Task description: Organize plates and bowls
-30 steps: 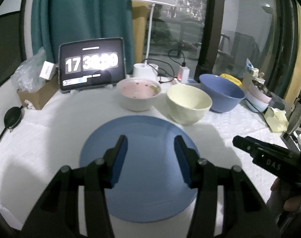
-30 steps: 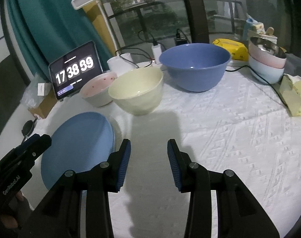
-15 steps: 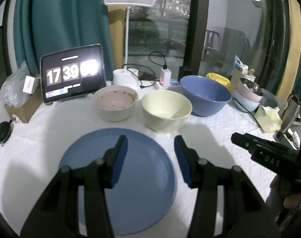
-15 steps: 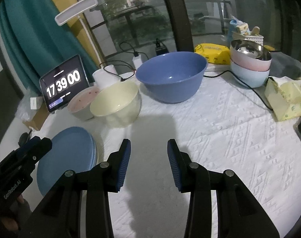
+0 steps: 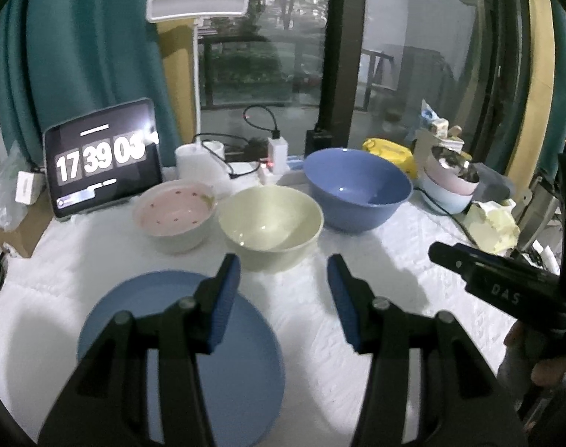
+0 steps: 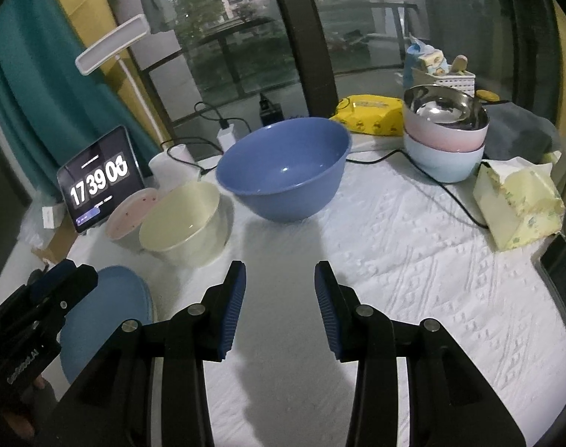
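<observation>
The flat round blue plate [image 5: 178, 339] lies at the white textured tablecloth's [image 6: 413, 279] near left, cream bowl [image 5: 271, 229] just behind. Left gripper [image 5: 283, 279] and right gripper [image 6: 279, 287], lettered "DAS", hover part-open, empty. Bare cloth spreads rightward.

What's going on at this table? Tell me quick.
A person holds a two-finger gripper in each hand over a white-covered table, sorting dishes. Both the left gripper and the right gripper are open and empty. A blue plate lies near the left one. Beyond it stand a pink bowl, a cream bowl and a large blue bowl, none nested. Three more bowls sit stacked at the far right.
</observation>
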A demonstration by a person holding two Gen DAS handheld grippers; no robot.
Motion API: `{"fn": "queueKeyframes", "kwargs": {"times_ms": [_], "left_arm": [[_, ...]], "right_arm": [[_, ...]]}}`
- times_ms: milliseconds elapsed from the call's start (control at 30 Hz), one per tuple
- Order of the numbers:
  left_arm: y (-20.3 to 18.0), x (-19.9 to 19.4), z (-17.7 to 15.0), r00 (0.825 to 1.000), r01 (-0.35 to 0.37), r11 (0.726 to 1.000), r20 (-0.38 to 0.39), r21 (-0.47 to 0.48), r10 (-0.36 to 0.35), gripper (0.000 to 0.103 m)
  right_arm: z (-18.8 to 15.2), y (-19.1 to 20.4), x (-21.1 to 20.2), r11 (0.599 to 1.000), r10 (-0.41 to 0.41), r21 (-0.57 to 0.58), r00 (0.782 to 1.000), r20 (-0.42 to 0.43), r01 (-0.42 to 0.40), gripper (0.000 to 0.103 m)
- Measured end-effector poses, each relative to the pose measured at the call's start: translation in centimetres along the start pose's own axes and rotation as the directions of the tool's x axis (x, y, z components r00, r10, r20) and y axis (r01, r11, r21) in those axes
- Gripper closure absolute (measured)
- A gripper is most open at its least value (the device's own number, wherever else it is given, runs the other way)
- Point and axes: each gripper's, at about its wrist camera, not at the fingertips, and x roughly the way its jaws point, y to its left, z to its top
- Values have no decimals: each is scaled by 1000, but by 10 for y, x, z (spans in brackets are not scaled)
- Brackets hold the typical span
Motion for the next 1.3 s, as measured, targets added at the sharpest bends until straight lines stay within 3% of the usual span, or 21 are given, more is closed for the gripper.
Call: {"fn": "queueKeyframes", "kwargs": {"times_ms": [533,1067,1300], "left_arm": [[-24,33,27,999,50,998,1,26,-50,53],[-31,86,39,997,60,998,-49,30,-58,53],[-34,103,39,996,62,998,-74,33,-59,53]], "right_arm": [[37,-25,19,999,-44,3,999,11,44,63],[68,-39,77,998,-62,-4,998,-27,62,63],[69,-46,94,998,-59,-4,997,-42,59,58]]}}
